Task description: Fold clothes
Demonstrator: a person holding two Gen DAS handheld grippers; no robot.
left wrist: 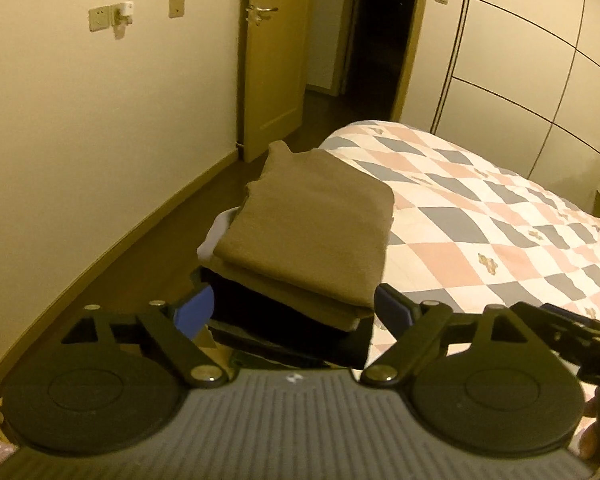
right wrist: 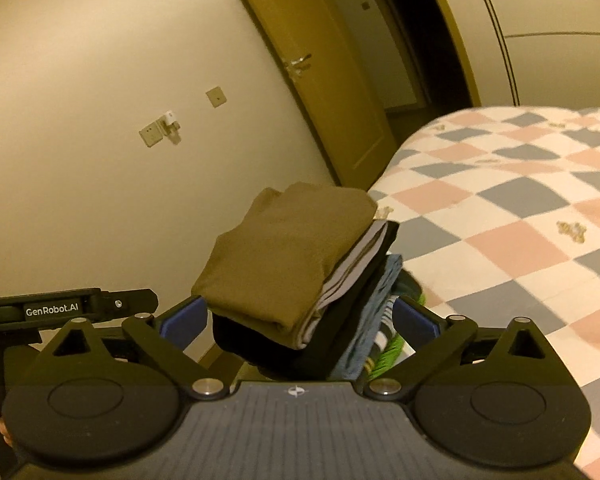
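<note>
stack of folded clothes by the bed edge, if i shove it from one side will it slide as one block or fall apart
The stack of folded clothes would probably shear apart: its layers look loose and already sit offset in the right wrist view. The olive-brown garment on top looks soft, so it would likely buckle rather than transmit a push. Lifted from one side, the stack would probably sag.

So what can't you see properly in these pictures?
- Bottom of the clothes stack: hidden behind the gripper body in both views, so what it sits on is unclear.
- Lower clothes in the left view: the brown top piece covers them.
- Whether the left gripper or right gripper touches the stack: unclear, though their fingers are spread.
- Past the door: too dark.
</note>
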